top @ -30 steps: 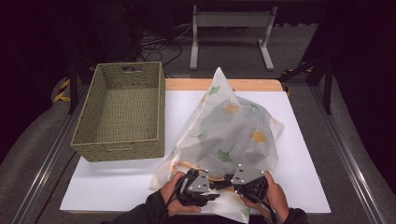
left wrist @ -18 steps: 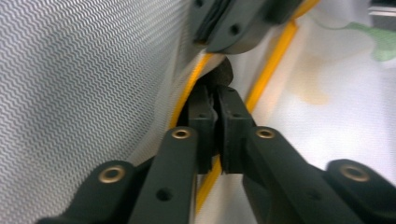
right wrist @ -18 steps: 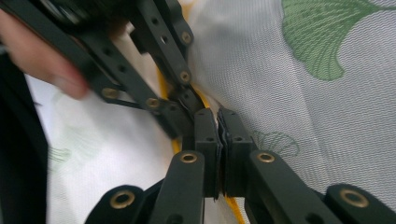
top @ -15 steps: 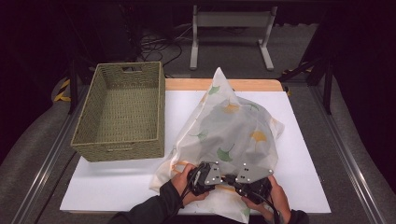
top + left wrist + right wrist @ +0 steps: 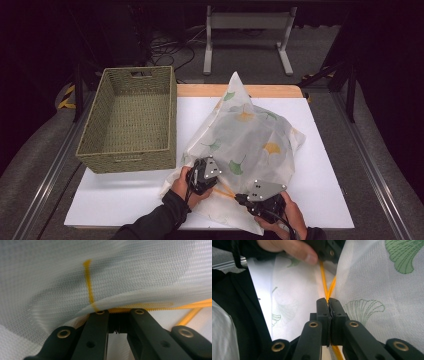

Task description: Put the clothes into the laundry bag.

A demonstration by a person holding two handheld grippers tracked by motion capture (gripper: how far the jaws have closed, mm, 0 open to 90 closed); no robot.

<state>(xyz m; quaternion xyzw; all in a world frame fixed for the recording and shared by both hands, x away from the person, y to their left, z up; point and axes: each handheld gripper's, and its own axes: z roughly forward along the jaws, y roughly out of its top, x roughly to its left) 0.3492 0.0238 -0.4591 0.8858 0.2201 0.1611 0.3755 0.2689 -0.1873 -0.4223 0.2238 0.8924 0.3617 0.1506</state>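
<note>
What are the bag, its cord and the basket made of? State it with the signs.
Bag: likely a thin matte synthetic mesh; a fine woven grid shows up close, milky white with printed leaves. Cord: probably a smooth orange plastic or nylon string. Basket: woven olive fibre, perhaps paper rope or grass; braided rows show.

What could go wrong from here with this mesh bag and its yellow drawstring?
The right hand-held gripper pinches only the thin yellow drawstring, so a pull might let it slip. The left hand-held gripper is shut at the mesh bag's edge, so pulling the two apart might snag the fabric. The wicker basket stands close.
</note>
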